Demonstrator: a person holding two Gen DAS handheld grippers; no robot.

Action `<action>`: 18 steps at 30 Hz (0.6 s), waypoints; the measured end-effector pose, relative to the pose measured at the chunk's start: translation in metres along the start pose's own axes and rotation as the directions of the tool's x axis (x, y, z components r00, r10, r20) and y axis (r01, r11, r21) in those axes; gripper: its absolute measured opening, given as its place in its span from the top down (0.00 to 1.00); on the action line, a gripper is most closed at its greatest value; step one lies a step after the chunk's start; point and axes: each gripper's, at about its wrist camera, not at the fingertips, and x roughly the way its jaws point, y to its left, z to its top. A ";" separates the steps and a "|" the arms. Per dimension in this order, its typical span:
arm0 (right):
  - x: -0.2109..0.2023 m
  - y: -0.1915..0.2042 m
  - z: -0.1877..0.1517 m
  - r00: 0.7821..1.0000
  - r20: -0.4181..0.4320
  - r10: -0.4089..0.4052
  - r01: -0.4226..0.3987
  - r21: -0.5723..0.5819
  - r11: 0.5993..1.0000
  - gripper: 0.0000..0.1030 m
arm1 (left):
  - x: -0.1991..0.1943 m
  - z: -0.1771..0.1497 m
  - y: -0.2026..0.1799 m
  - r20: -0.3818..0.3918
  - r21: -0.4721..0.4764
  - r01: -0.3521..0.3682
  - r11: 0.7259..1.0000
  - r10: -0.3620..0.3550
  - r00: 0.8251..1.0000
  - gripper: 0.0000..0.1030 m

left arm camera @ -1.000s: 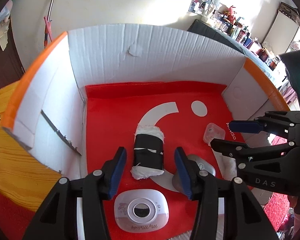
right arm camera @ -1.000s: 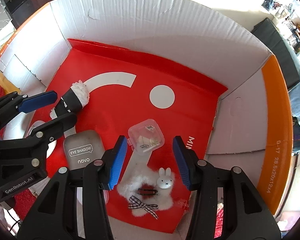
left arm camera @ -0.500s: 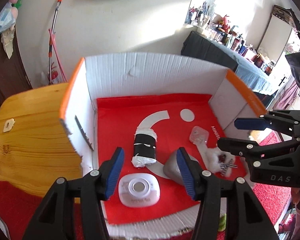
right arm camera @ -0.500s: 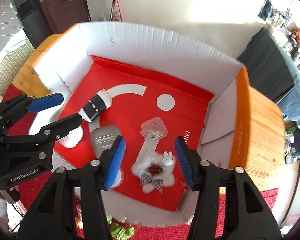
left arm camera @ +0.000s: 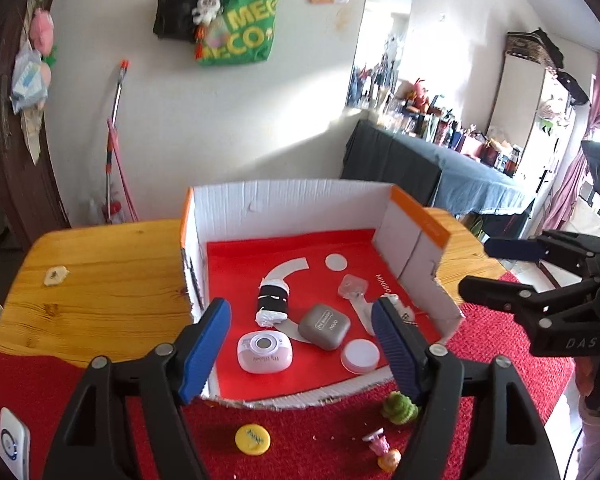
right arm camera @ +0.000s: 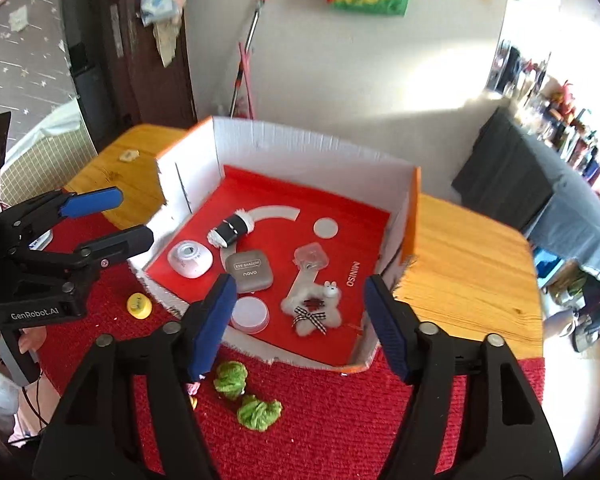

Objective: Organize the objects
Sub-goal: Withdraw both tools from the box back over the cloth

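Above box (left arm camera: 292, 204), both hand-held grippers (left arm camera: 300, 344) (right arm camera: 296, 320) just widening, empty, fluffy bunny clip (right arm camera: 314, 308) clear only right cam, maybe hidden left.

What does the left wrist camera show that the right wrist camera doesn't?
Only the left wrist view: a white device with a blue ring at the lower left edge. Only the right wrist view: two whole green pompoms and the plush rabbit clip unobstructed. Both: the cardboard box, eyeshadow case, white round lid, yellow disc, and each other's open gripper.
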 end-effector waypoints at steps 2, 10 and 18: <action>-0.015 0.003 -0.007 0.999 0.045 -0.011 0.011 -0.008 1.000 0.30 | -0.013 -0.006 -0.006 0.033 0.021 -0.010 1.000 0.010 0.999 0.24; -0.039 0.014 -0.049 0.985 0.173 -0.003 -0.005 0.047 0.999 0.20 | -0.056 -0.040 -0.015 0.131 0.013 -0.029 1.000 0.027 0.991 0.16; -0.045 0.023 -0.098 0.969 0.246 -0.011 -0.019 0.119 0.993 0.13 | -0.067 -0.081 -0.022 0.132 0.010 -0.046 0.999 0.045 0.990 0.13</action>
